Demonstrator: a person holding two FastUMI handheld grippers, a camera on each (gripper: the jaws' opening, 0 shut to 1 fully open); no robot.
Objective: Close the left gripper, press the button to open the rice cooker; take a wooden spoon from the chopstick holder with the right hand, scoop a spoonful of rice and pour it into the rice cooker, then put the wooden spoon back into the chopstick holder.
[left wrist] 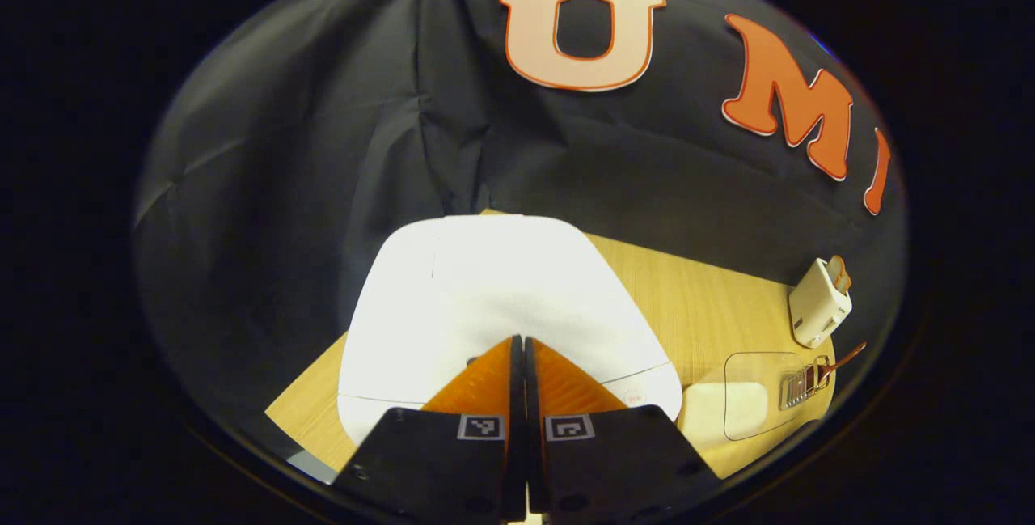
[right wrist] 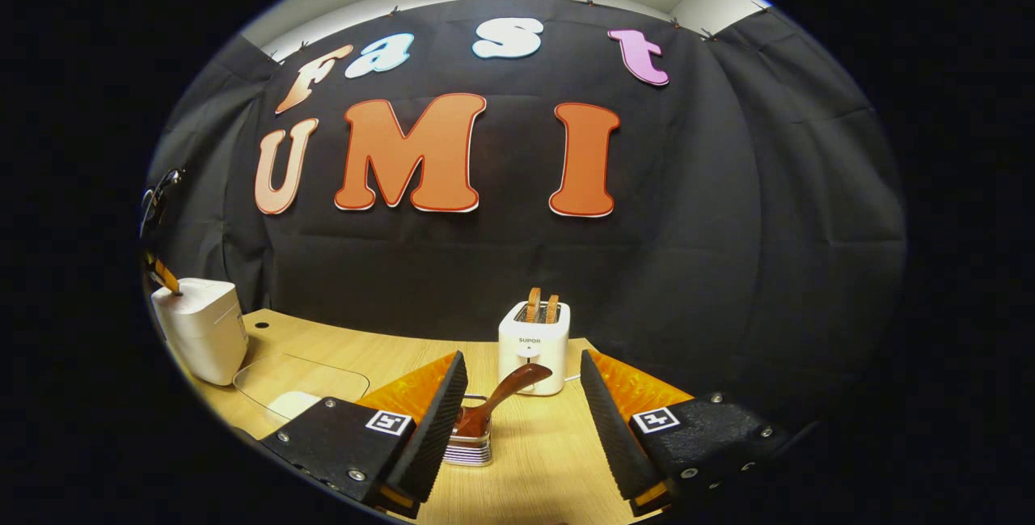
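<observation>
The white toaster point(right wrist: 533, 347) carries a short printed word on its front in the right gripper view, with two brown slices standing in its slots; square black-and-white marker tags sit on the bodies of both grippers. The left gripper point(left wrist: 518, 340) has its jaws pressed together with nothing between them, tips hovering over or touching the front edge of the closed white rice cooker point(left wrist: 493, 306); whether they press the button cannot be told. A small round mark sits on the cooker's lid at about 4 o'clock from the fingertips. The right gripper point(right wrist: 521, 375) has its jaws wide apart and empty, and between them, lower on the wooden table point(right wrist: 534, 460), stands the chopstick holder point(right wrist: 469, 440) with the wooden spoon point(right wrist: 501, 395) leaning up toward 1 o'clock. In the left gripper view the holder and spoon lie at 3 o'clock, beside a clear container of rice point(left wrist: 748, 400), with the toaster behind. In the right gripper view the cooker is at 9 o'clock.
</observation>
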